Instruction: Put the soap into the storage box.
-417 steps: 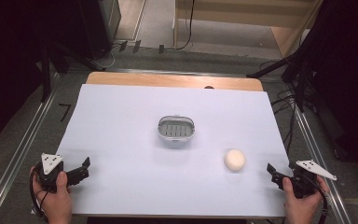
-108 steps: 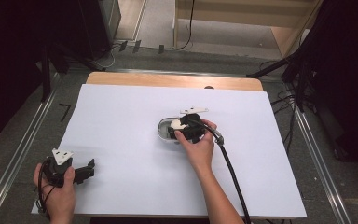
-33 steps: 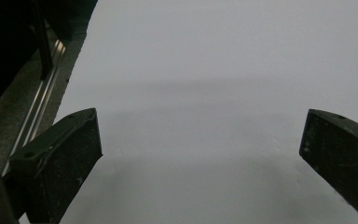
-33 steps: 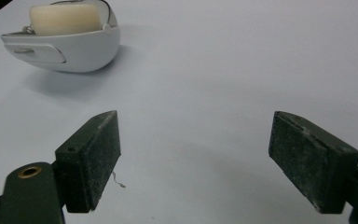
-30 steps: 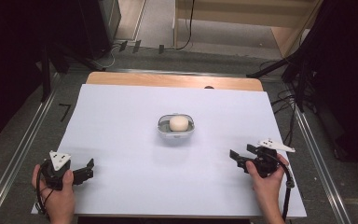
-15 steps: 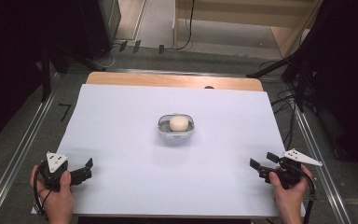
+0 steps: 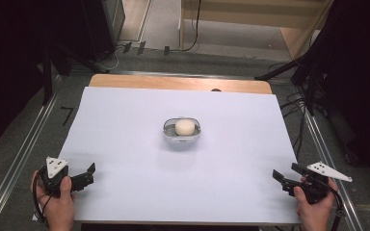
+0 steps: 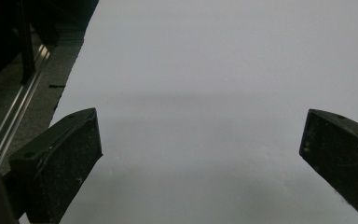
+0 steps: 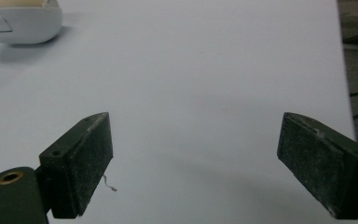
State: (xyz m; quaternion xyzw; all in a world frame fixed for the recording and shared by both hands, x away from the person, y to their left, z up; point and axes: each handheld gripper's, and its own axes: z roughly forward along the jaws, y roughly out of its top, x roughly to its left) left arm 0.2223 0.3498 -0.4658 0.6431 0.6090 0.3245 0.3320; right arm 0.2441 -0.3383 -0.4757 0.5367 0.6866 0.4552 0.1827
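Fingers apart on both sides, nothing between them. The right gripper has just been opening its jaws, at the tabletop's near right corner; the left gripper sits at the near left. The pale ball rests inside the small bowl mid-tabletop. Placement looks finished; next is only parking the hands clear.

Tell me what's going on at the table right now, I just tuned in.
A person holds a gripper in each hand at the near corners of the white table. The pale round ball sits inside the small basket at the centre, untouched. The right gripper, jaws just opened with nothing between them, rests near the right edge; the left gripper is open too, holding nothing.
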